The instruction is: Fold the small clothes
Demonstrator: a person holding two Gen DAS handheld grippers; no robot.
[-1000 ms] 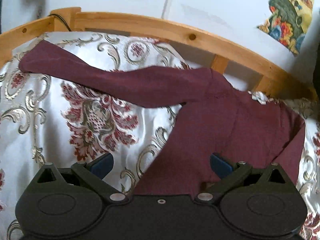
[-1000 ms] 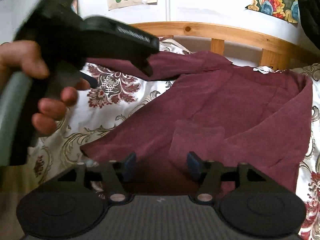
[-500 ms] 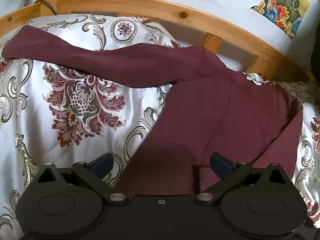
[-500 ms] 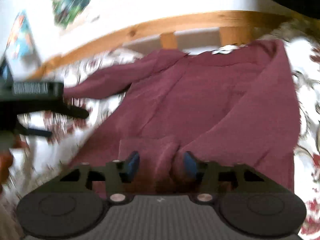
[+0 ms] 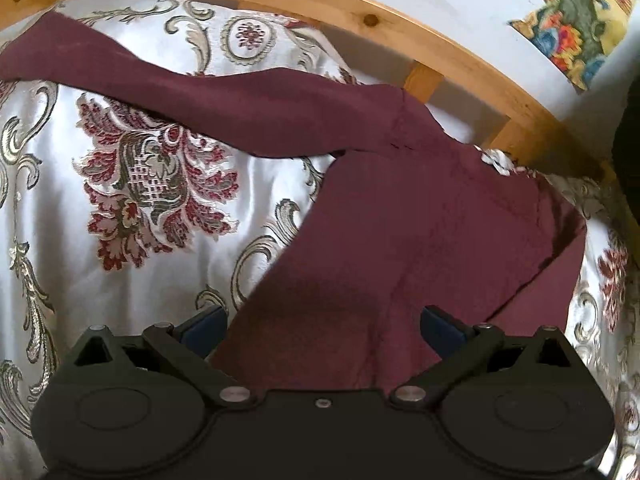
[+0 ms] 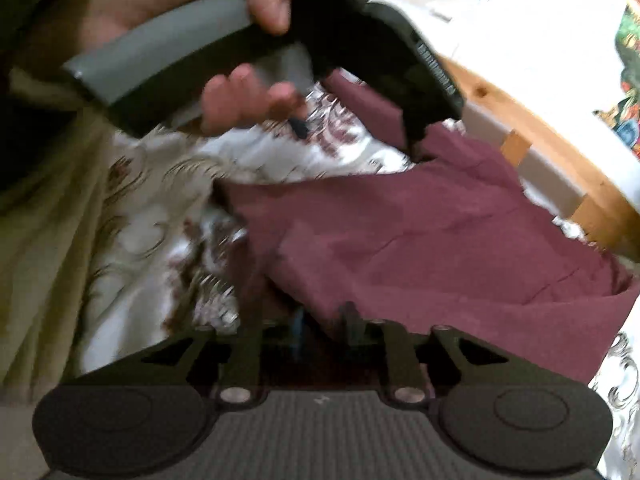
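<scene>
Across the bed, on its white satin bedspread with gold scrolls and red floral medallions (image 5: 132, 208), lies the dark maroon long-sleeved top (image 5: 420, 216), with its neck label toward the curved pine bed rail (image 5: 472, 60) and one sleeve (image 5: 192, 96) stretched out flat to the left. We judge that we are at the first fold of the body: the right side of the top is already doubled over on itself, and our right gripper (image 6: 322, 326) is pinched down to a narrow gap on a bunch of hem fabric at the bottom edge, which rides up in a raised flap over the rest of the cloth. Our left gripper (image 5: 322, 326) hangs above the lower left part of the top with its jaws spread wide and nothing between the blue pads (image 5: 204, 326); whether it touches the fabric we cannot tell. From the right wrist camera we also see our left hand (image 6: 240, 104) wrapped around its grey handle, hovering over the bedspread beside the sleeve. The next move, as we read it, calls for carrying the gripped hem up toward the neck without dragging the layers askew, while the left gripper takes the loose sleeve inward.
</scene>
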